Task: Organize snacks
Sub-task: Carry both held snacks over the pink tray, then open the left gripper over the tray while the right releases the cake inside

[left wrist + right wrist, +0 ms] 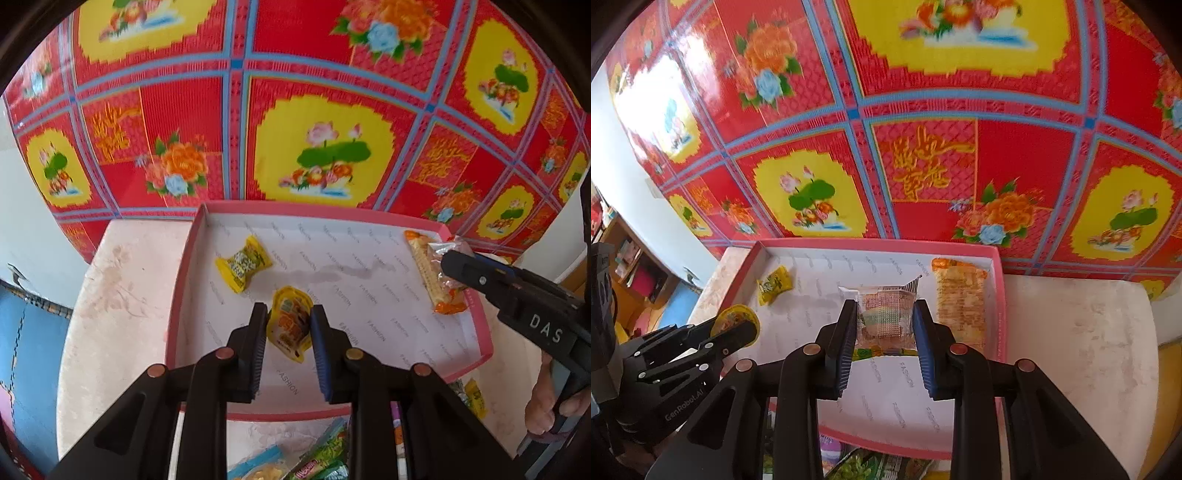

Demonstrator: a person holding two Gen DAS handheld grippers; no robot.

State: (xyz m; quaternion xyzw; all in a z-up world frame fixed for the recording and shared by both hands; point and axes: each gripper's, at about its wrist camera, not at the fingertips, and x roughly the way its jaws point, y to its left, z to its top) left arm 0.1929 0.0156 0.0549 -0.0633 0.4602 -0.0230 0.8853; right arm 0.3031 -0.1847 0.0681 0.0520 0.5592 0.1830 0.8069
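A pink-rimmed white box (pixel 184 280) (pixel 1001 295) stands on a pale stool. My left gripper (pixel 289 314) is shut on a yellow jelly cup (pixel 290 325) over the box's near middle; the cup also shows in the right wrist view (pixel 737 317). My right gripper (pixel 885 312) is shut on a clear-wrapped cake packet (pixel 884 314) above the box's right part, seen too in the left wrist view (pixel 448 258). A small yellow candy pack (pixel 243 264) (pixel 774 284) lies at the box's left. An orange cracker pack (pixel 432 273) (pixel 960 299) lies along its right wall.
Several loose snack packs (pixel 321 458) (pixel 871 465) lie on the stool in front of the box. A red floral mat (pixel 317 147) covers the floor beyond. The stool's bare top (pixel 1078 332) extends right of the box. A shelf (pixel 631 258) stands far left.
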